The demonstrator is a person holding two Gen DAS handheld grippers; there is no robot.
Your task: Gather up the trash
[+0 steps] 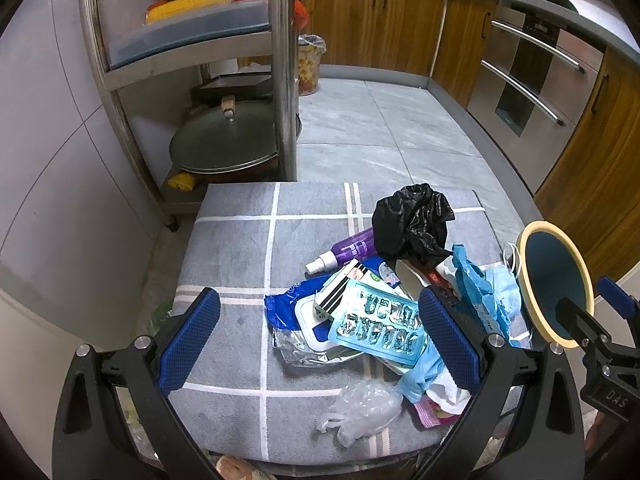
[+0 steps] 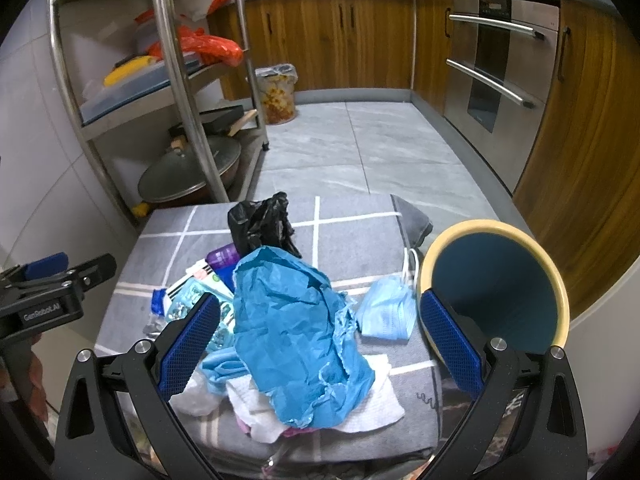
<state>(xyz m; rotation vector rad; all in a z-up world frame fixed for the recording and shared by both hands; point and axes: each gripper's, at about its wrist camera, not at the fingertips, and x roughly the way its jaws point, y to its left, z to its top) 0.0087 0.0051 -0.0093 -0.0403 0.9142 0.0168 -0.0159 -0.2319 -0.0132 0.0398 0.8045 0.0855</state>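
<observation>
Presently, both grippers hover over a grey woven cloth crossed by white grid lines, draped over a low surface. The left gripper has its jaws spread wide, nothing between them; its pads are blue with a fine mesh texture. The right gripper likewise has its jaws spread and empty, framing a crumpled blue paper sheet with creased, matte folds and ragged edges.

The trash lies heaped on the cloth toward its right half. It includes a crinkled black plastic bag, glossy and bunched; a purple spray bottle lying on its side with a white nozzle; a clear blister pack with emptied pockets, resting on a blue wet-wipe packet with a white flap lid; a scrunched transparent plastic wrap near the front edge; a pleated light blue face mask with white ear loops; and white embossed paper towel beneath the blue sheet.

A small bin, round-mouthed with a cream rim and dark teal interior, sits tilted at the right edge of the cloth, just beside the mask.

Behind stand a steel rack and wood-grain cabinets.
</observation>
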